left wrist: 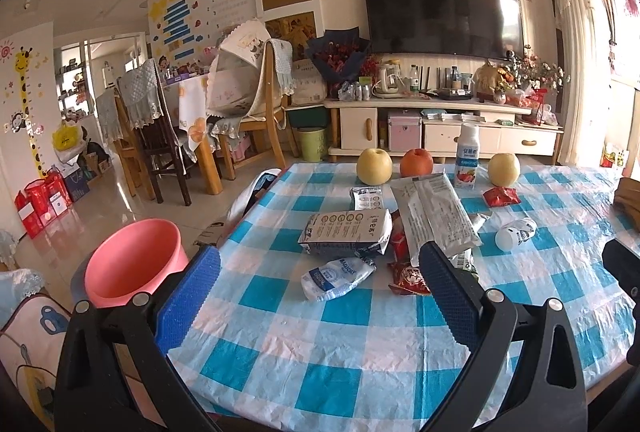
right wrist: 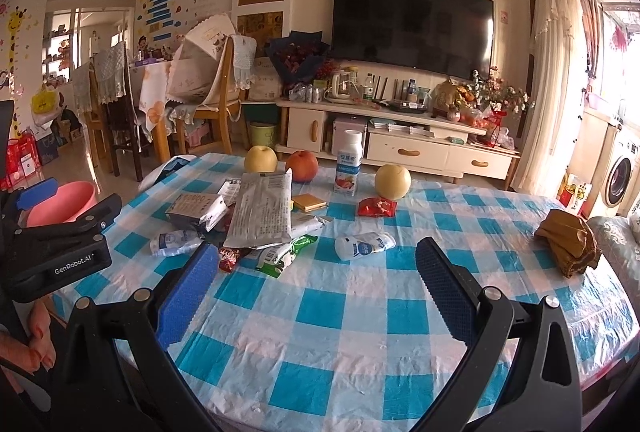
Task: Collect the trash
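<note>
**Trash pile mid-table, both grippers empty and spread**

Trash sits in a loose cluster on the checked tablecloth (left wrist: 280, 352), left of centre in the right wrist view. Count of what I can separate:
- 1 long grey foil bag (right wrist: 262, 210), lying on top of the pile
- 1 flattened grey carton (left wrist: 346, 232), plus 1 smaller matching pack (left wrist: 366, 197) behind it
- 1 crumpled white-blue pouch (left wrist: 336, 278) at the near edge
- 1 green-white wrapper (right wrist: 282, 254)
- 1 red wrapper (left wrist: 410, 276) in the pile, 1 more red packet (right wrist: 377, 207) well apart, just in front of a pear
- 1 small white bottle on its side (right wrist: 362, 246), right of the pile
- 1 yellow flat packet (right wrist: 308, 202) behind the pile

More bits under the foil bag, can't separate them.

Far edge: 2 yellow pears (left wrist: 374, 166) (left wrist: 504, 170), 1 red apple (left wrist: 417, 162), 1 upright yogurt bottle (left wrist: 467, 162). 1 brown cloth (right wrist: 568, 242) at right.

1 pink bin (left wrist: 132, 260) off the table's left edge, just beside the left gripper.

Left gripper (left wrist: 320, 280): jaws spread wide, nothing between them, hovering over the near pile. Right gripper (right wrist: 316, 280): same, spread and empty, over bare cloth.
</note>
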